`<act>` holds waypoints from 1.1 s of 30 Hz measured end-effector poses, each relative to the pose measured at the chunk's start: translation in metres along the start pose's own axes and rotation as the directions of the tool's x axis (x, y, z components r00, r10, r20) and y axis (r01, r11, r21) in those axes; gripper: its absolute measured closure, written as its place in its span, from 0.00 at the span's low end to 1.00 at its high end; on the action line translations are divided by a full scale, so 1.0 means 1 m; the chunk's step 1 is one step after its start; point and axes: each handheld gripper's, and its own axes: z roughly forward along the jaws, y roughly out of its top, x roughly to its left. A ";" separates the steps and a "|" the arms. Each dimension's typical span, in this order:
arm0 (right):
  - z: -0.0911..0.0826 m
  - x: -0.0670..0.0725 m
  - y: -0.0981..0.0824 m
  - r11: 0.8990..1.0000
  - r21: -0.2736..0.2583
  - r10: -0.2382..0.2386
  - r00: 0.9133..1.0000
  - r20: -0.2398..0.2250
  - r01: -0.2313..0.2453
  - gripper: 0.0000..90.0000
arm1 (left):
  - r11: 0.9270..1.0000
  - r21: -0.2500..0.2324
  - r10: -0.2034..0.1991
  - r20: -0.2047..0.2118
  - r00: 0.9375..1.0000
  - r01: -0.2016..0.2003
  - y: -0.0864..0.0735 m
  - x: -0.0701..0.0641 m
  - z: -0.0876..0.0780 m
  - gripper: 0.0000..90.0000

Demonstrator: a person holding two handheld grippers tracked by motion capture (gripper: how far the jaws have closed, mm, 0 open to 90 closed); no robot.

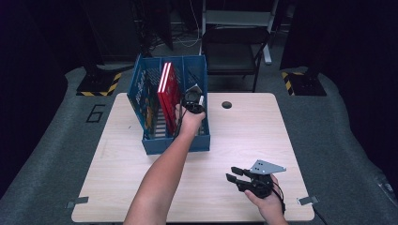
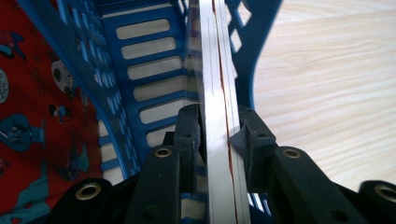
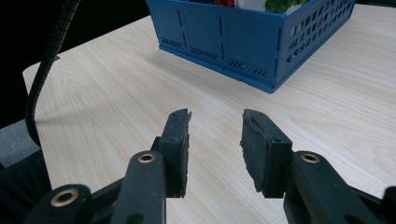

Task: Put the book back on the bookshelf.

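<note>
A blue slotted book rack (image 1: 176,143) stands on the wooden table (image 1: 248,136), with a red book (image 1: 167,89) upright in it. My left gripper (image 1: 193,101) reaches into the rack's right compartment. In the left gripper view its jaws (image 2: 218,121) stand on either side of a thin pale-edged book (image 2: 215,70) held upright, with the pads against its covers. The rack's wall (image 2: 140,65) and the red patterned cover (image 2: 32,116) lie to the left. My right gripper (image 1: 233,174) hovers near the table's front right, open and empty (image 3: 215,126), facing the rack (image 3: 224,42).
A dark chair (image 1: 234,47) stands behind the table. A small round hole (image 1: 226,104) sits near the table's far edge. Bare wood lies left of the rack and between the rack and my right gripper.
</note>
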 end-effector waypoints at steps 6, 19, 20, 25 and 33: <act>0.001 -0.001 0.000 1.000 -0.001 -0.008 1.000 0.003 0.008 0.68 | 1.000 -0.017 0.022 0.020 1.000 -0.021 -0.008 0.001 -0.014 0.78; 0.002 0.000 0.000 1.000 0.004 -0.007 1.000 0.009 0.007 0.68 | 0.999 -0.021 0.034 0.047 0.998 -0.033 -0.026 0.004 -0.025 0.79; 0.002 0.000 0.000 1.000 0.005 -0.008 1.000 0.009 0.008 0.68 | 0.999 -0.022 0.028 0.044 0.999 -0.027 -0.026 0.004 -0.025 0.80; 0.002 0.000 0.000 1.000 0.003 -0.010 1.000 0.011 0.010 0.68 | 1.000 -0.020 0.008 -0.002 1.000 -0.008 -0.024 0.003 -0.026 0.83; 0.002 -0.001 0.000 1.000 0.000 -0.008 1.000 0.011 0.008 0.68 | 0.999 -0.028 -0.046 -0.041 0.998 0.044 -0.020 0.008 -0.026 0.85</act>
